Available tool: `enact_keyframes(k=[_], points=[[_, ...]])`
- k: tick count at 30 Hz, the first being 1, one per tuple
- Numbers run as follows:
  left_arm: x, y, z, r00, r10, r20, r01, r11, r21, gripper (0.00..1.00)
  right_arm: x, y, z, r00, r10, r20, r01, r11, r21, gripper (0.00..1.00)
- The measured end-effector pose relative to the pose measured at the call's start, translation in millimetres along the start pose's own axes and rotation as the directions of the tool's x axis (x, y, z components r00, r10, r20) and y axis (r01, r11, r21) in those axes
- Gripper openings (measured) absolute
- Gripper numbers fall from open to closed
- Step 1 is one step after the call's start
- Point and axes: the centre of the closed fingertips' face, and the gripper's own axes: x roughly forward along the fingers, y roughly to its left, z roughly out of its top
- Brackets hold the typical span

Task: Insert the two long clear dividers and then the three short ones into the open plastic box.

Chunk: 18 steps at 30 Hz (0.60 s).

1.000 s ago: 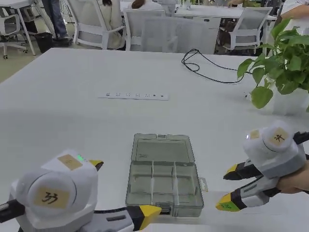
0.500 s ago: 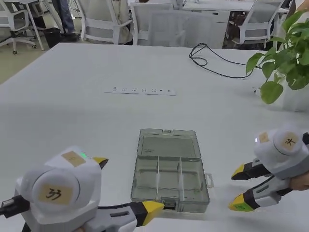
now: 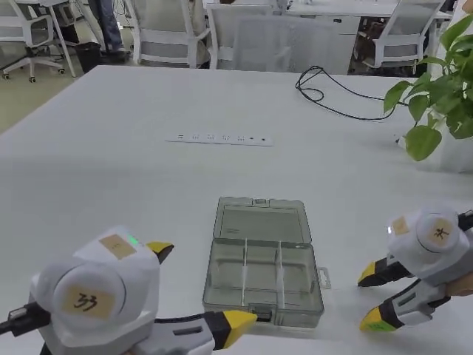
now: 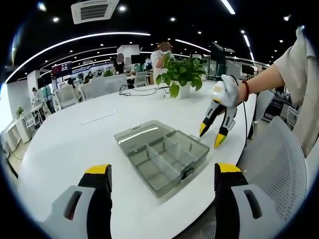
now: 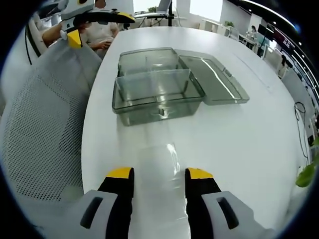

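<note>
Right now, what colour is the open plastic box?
The plastic box is transparent with a smoky grey-green tint. It shows best in the right gripper view.

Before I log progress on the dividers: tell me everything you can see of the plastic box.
The plastic box is clear, grey-tinted, rectangular and open. Its lid lies flat on the white table, hinged to the far side of the base. Two clear dividers stand upright in the base, running front to back and making three lanes; whether short cross pieces sit between them is hard to tell. A small latch sits on the near wall. Only the table touches it.
</note>
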Motion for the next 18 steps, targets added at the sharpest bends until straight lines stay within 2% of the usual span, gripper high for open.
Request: enact_keyframes(k=[9,11,18], points=[[-1.7,0.1,3.1,1.0,0.0,0.004,0.0,1.0,0.003,0.86,0.2,1.0,-1.2,0.9997,0.023,-0.011,-0.023,0.999,-0.029,0.39],[-2.5,0.5,3.6,1.0,0.002,0.005,-0.002,1.0,0.001,0.86,0.2,0.2,-2.2,0.9997,0.017,-0.02,-0.018,0.998,-0.06,0.37],[-4.9,1.4,4.6,1.0,0.006,0.007,-0.006,1.0,0.002,0.85,0.2,0.5,-1.7,0.9997,0.015,-0.018,-0.016,0.998,-0.054,0.34]])
